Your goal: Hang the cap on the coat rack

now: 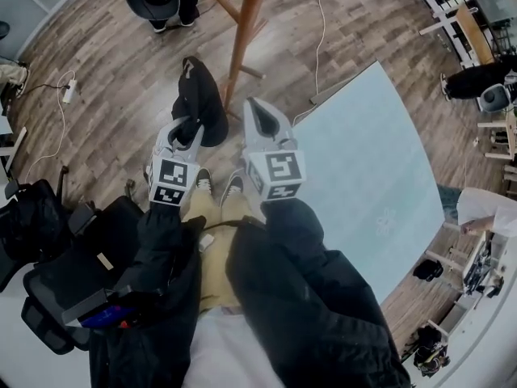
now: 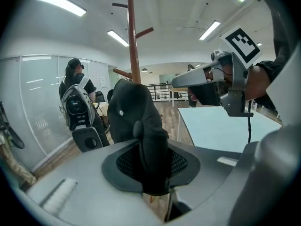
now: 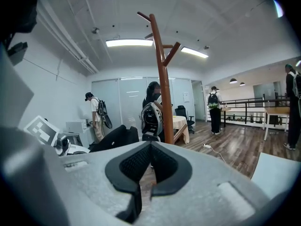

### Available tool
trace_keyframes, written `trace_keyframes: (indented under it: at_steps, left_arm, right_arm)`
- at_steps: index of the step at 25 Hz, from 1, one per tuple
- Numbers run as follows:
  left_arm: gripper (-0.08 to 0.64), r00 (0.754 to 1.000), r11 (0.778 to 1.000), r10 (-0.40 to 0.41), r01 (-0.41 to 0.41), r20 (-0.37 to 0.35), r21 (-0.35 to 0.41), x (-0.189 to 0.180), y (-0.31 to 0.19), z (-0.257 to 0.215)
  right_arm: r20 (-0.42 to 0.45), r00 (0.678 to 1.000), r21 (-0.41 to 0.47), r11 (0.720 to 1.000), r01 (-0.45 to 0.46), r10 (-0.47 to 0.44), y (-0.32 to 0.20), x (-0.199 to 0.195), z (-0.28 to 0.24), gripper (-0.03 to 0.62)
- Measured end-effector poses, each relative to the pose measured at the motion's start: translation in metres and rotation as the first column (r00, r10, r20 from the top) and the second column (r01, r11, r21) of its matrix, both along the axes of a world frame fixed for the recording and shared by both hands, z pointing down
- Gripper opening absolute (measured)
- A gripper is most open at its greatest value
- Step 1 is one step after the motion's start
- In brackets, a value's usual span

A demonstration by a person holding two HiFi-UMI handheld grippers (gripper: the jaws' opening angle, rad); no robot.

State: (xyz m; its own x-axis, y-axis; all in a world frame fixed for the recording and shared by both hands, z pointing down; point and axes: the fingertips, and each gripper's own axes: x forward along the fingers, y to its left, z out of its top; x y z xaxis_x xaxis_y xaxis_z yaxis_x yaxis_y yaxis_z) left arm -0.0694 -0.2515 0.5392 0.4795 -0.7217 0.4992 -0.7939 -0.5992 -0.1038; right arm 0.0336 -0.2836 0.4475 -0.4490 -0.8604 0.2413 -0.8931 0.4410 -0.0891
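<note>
Left gripper (image 1: 192,124): fingers (image 2: 120,166) clamped on the cap (image 1: 203,95). The black cap is pinched by a fold of its fabric. Its crown stands up ahead of the fingers in the left gripper view.

Cap position: held in the air above the floor (image 1: 121,63), just beside the lower pole of the coat rack (image 1: 241,39). It is on no peg. The pegs show higher on the pole in both gripper views. Whether the cap touches the pole cannot be told.

Right gripper (image 1: 257,110): fingers (image 3: 124,166) together, nothing between them. It is level with the left gripper, on the other side of the pole, and points toward the rack.

Surface (image 1: 363,160): pale blue, bare where visible. Its left edge runs just beside the right gripper. Its far corner lies near the rack's feet.

Open room: bare wooden floor lies around the rack's feet and beyond the cap. A white cable (image 1: 319,23) crosses the floor between the rack and the surface's far corner. A black chair (image 1: 48,297) stands close at the person's left. A person with a backpack (image 2: 75,102) stands beyond the rack.
</note>
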Motion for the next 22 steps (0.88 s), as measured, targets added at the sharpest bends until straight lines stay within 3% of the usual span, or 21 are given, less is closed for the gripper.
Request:
trace_keyframes:
  at_steps: [6,13,22]
  left_arm:
    - [0.094,0.995,0.997,0.07,-0.068,0.071,-0.029,0.013,-0.007,0.035]
    - [0.094,0.983,0.987,0.129,-0.114,0.133,-0.112,0.017,-0.003,0.084]
    - [0.094,0.965,0.959,0.209,-0.17,0.158,-0.228,0.029,0.002,0.142]
  right_arm:
    - [-0.007,1.0,-0.056,0.998,-0.017,0.017,-0.014,-0.002,0.029,-0.006]
    - [-0.011,1.0,-0.101,0.995,-0.026,0.025,-0.023,-0.004,0.048,-0.006]
    - [-0.03,0.999,-0.146,0.988,-0.043,0.039,-0.034,0.004,0.065,-0.006]
